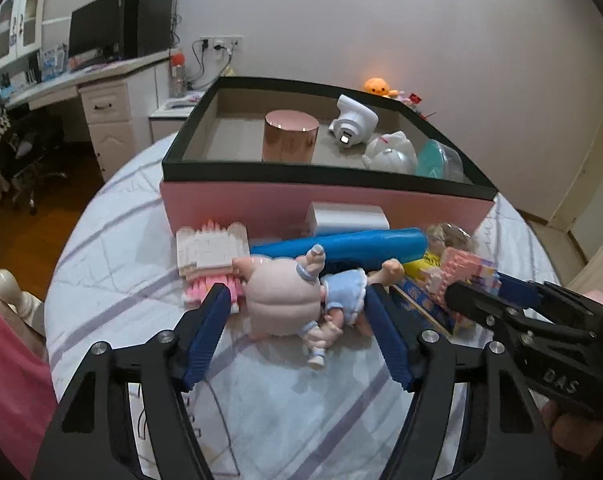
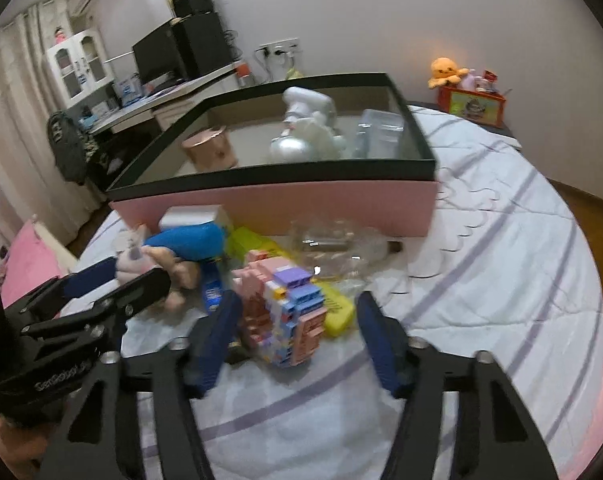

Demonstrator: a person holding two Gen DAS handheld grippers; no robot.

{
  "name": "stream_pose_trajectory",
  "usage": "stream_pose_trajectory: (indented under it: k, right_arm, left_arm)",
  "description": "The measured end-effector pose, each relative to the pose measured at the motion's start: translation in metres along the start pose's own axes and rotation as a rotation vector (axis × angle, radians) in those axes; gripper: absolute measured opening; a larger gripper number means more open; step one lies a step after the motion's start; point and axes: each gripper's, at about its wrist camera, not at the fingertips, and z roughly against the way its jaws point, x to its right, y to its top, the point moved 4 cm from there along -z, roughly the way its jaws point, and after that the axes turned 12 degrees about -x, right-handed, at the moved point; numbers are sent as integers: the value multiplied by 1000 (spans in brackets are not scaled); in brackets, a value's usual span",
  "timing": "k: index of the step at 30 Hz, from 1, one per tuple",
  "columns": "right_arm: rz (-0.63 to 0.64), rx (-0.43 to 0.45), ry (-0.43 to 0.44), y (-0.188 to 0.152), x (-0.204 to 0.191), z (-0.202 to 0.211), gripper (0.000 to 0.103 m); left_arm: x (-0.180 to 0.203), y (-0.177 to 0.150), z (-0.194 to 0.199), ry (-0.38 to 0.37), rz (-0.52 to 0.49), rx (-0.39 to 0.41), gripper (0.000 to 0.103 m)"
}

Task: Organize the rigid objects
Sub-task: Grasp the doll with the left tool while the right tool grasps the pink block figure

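A pink box with a dark rim [image 1: 321, 174] stands on the bed and holds a rose-gold tin [image 1: 290, 141], a white camera [image 1: 351, 122] and a white figurine [image 1: 391, 152]. In front of it lies a pig doll in blue clothes [image 1: 289, 300], between the open fingers of my left gripper [image 1: 299, 322]. In the right wrist view my right gripper [image 2: 295, 330] is open around a pink, blue and purple block model [image 2: 289, 314]. The right gripper also shows in the left wrist view [image 1: 497, 304], and the left gripper in the right wrist view [image 2: 113, 280].
A blue cylinder [image 1: 341, 246], a white-and-pink block castle [image 1: 209, 256], a white box [image 1: 347, 218], a yellow item [image 2: 333, 308] and clear plastic packaging [image 2: 333, 248] lie along the box front. The striped white bedspread [image 2: 501, 264] spreads to the right. A desk [image 1: 81, 80] stands at the far left.
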Motion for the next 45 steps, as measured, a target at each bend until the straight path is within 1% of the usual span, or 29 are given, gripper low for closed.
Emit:
stream_pose_trajectory:
  k: [1,2,3,4,5,6,8,10,12,13,15,17,20,21,22,23,24,26,27,29,31,32,33,38,45]
  right_arm:
    - [4,3,4,-1,-2,1,44]
    - [7,4,4,-1,-4,1,44]
    - [8,3,3,-1,-4,1,43]
    - [11,2,3,-1,-5,0,43]
    - [14,2,6,0,-6,-1,43]
    - [14,3,8,1,-7,0,42]
    - [20,-4,18,2,-7,-2,42]
    - [28,-10,28,2,-7,-7,39]
    - [21,-9,37,0,-6,-6,37]
    - [17,-7,43,-2,-7,-3,34]
    - [19,2,53,-6,-7,2,27]
    - [17,3,57,-12,-5,8,27]
    - [5,3,65,-15,0,10,27]
    - [3,0,68,-14,1,8,27]
    - [1,0,71,-11,0,6,27]
    - [1,1,74,-9,0,5,27]
    - [3,-1,73,-7,-1,3,28]
    - [-4,0,78,-2,-2,-2,29]
    - [-8,-5,88,0,-3,-4,29]
    - [-11,1,81,3,-2,-4,28]
    - [-17,-9,109,2,0,-6,27]
    - [-16,-8,112,1,-1,-6,26]
    - [-15,-6,108,-1,-1,-5,26]
    - [-36,5,132,-12,1,4,25]
    - [-65,28,147,-21,12,21,25]
  left_arm:
    - [-1,-1,0,-3,2,-4,71]
    - [0,0,-1,0,0,-6,75]
    - [1,1,-1,12,-4,-9,88]
    - [3,4,-2,34,-5,-9,94]
    - [3,8,-3,73,1,0,99]
    - [3,10,-6,78,3,3,99]
    - [1,12,-11,65,11,-10,97]
    - [1,11,-6,42,4,8,87]
    - [4,7,-2,7,-13,14,65]
    - [5,4,-2,-16,-15,3,64]
    - [2,-3,1,-44,-4,1,63]
    - [-1,-9,7,-63,4,6,63]
    - [1,-10,8,-39,-9,3,61]
    - [2,-10,5,-23,-14,-7,70]
    - [2,-9,1,-8,-12,-19,75]
    - [2,-7,-2,-1,-6,-25,85]
    - [2,-6,-3,-1,-3,-29,91]
    - [4,-1,-6,9,-4,-38,94]
    - [5,0,-8,19,-3,-40,94]
    - [5,2,-11,4,6,-43,94]
    - [4,1,-12,-11,11,-44,88]
    - [4,1,-11,-24,10,-44,70]
    - [4,1,-13,-36,11,-49,64]
    - [-1,-5,-6,-73,35,-32,64]
    - [-7,-21,12,-74,26,-9,64]
